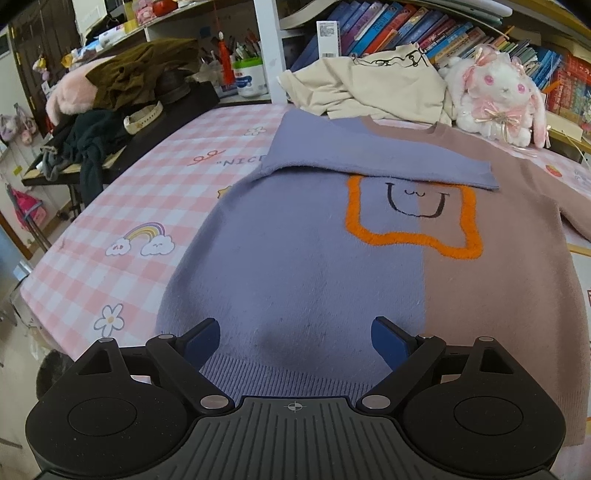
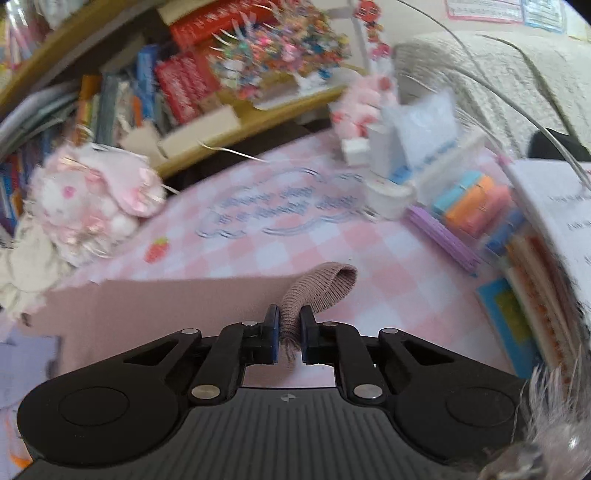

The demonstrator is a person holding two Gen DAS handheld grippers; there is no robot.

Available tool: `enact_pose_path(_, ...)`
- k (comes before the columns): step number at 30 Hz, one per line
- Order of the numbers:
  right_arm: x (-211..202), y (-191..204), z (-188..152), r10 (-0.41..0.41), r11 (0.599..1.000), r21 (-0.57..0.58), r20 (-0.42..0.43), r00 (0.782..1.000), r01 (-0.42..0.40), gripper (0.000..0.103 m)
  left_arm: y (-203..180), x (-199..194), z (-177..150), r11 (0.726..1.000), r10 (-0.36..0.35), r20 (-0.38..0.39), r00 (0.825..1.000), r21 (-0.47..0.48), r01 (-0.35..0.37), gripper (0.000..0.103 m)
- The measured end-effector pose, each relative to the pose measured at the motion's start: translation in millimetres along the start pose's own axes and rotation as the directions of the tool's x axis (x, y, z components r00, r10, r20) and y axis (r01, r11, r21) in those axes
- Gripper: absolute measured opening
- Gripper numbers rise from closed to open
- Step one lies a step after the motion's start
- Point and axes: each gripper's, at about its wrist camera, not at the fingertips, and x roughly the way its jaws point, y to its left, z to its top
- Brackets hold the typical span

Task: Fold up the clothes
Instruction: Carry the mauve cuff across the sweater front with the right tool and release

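pink checked bench under crowded bookshelves, with a two-tone sweater spread flat on it.
left gripper hovered over the purple hem, fingers spread wide and holding nothing; the purple sleeve lay folded across the chest; right gripper had its fingers pinching the mauve cuff above the cloth.
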Motion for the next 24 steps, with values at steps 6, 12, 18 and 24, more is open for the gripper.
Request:
enact_pose_path(6, -6.4, 40.0, 12.4, 0.09, 0.996, -0.028, 0.017, 0.996, -0.089, 0.011, 5.4, 2.6, 0.8, 1.0, -0.028, 0.009, 1.0, 0.008, 0.028, 0.091)
enact_pose_path(12, -11.2, 106.9, 13.5, 0.183, 0.977, -0.118, 0.021, 0.983, -0.179, 0.011, 15.5, 6.3, 5.7, 0.995, -0.088, 0.029, 0.996, 0.046, 0.087, 0.091)
enact_pose_path(18, -19.7, 185.5, 10.2, 0.251, 0.948, -0.206, 0.021, 0.968, -0.242, 0.011, 29.7, 7.4, 14.1, 0.977, -0.172, 0.054, 0.984, 0.137, 0.163, 0.091)
enact_pose_path(24, -24.3, 261.2, 2.1, 0.304, 0.921, -0.258, 0.013, 0.952, -0.291, 0.011, 49.4, 4.8, 18.4, 0.954, -0.224, 0.084, 0.971, 0.223, 0.201, 0.091)
